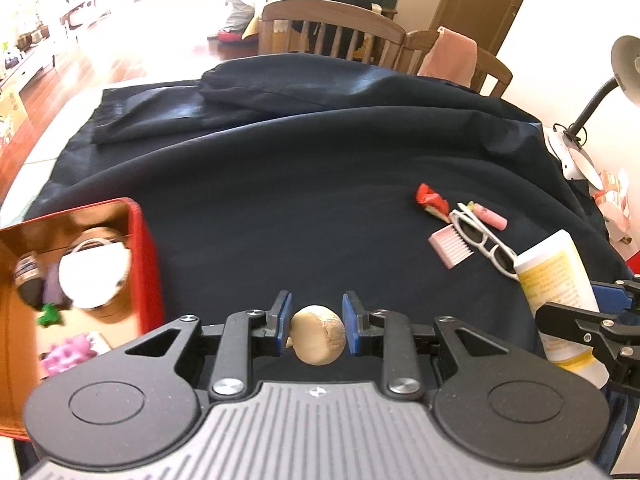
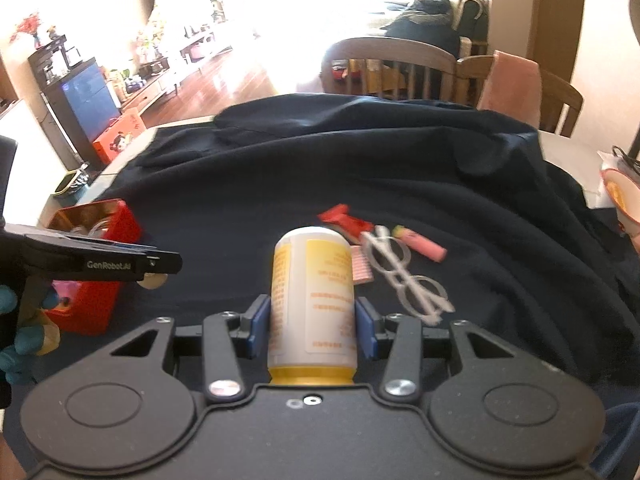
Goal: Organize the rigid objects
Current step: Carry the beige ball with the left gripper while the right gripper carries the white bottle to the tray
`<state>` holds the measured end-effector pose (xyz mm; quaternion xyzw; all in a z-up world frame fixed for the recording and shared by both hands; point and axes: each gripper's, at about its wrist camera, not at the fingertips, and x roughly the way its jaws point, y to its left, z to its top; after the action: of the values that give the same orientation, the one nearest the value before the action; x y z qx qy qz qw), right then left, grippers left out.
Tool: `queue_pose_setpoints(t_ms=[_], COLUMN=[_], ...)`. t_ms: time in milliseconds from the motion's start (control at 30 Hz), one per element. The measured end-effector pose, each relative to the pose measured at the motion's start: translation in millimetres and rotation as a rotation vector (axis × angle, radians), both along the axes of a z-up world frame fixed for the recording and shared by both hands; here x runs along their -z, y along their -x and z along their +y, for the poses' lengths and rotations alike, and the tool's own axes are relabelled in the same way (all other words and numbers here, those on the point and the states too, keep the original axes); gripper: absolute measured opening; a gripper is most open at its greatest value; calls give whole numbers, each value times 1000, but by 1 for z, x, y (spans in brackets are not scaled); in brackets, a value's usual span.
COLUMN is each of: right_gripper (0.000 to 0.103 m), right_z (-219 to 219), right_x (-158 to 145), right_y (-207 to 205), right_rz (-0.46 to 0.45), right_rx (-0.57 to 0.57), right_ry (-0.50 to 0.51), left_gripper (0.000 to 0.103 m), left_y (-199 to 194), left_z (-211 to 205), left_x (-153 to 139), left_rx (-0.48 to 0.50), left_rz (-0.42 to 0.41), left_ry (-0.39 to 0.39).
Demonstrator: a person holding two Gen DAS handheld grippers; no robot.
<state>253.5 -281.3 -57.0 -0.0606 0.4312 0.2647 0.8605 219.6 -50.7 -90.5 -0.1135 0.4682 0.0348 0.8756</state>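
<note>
My left gripper (image 1: 316, 322) is shut on a beige mushroom-shaped object (image 1: 318, 336), held just above the dark cloth (image 1: 300, 200) and right of the red box (image 1: 148, 264). The box holds a white round item (image 1: 94, 276), a green piece and a purple piece. My right gripper (image 2: 313, 320) is shut on a white and yellow bottle (image 2: 312, 280), pointing away from me. In the left wrist view that bottle (image 1: 556, 284) and the right gripper (image 1: 580, 320) sit at the right edge. The right wrist view shows the left gripper (image 2: 160, 270) near the red box (image 2: 100, 300).
On the cloth to the right lie white sunglasses (image 1: 484, 240), a pink comb (image 1: 450, 246), a pink tube (image 1: 490, 216) and a red wrapper (image 1: 430, 198). Wooden chairs (image 1: 332, 28) stand behind the table. A desk lamp (image 1: 624, 72) is at the far right. A gloved hand (image 2: 24, 344) holds the left gripper.
</note>
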Motion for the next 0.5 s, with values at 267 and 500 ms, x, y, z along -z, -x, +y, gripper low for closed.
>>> queue_pose_setpoints(t_ms=[267, 500], right_gripper=[44, 44], right_z=[60, 116], right_x=[-10, -15], right_y=[32, 56], right_rz=[-13, -31], right_rx=[-48, -100], right_ry=[-19, -28], left_gripper=[27, 27], left_y=[28, 48], left_z=[47, 92], left_x=[-11, -17], left_rx=[-12, -39], left_rz=[-19, -33], left_ry=[0, -14])
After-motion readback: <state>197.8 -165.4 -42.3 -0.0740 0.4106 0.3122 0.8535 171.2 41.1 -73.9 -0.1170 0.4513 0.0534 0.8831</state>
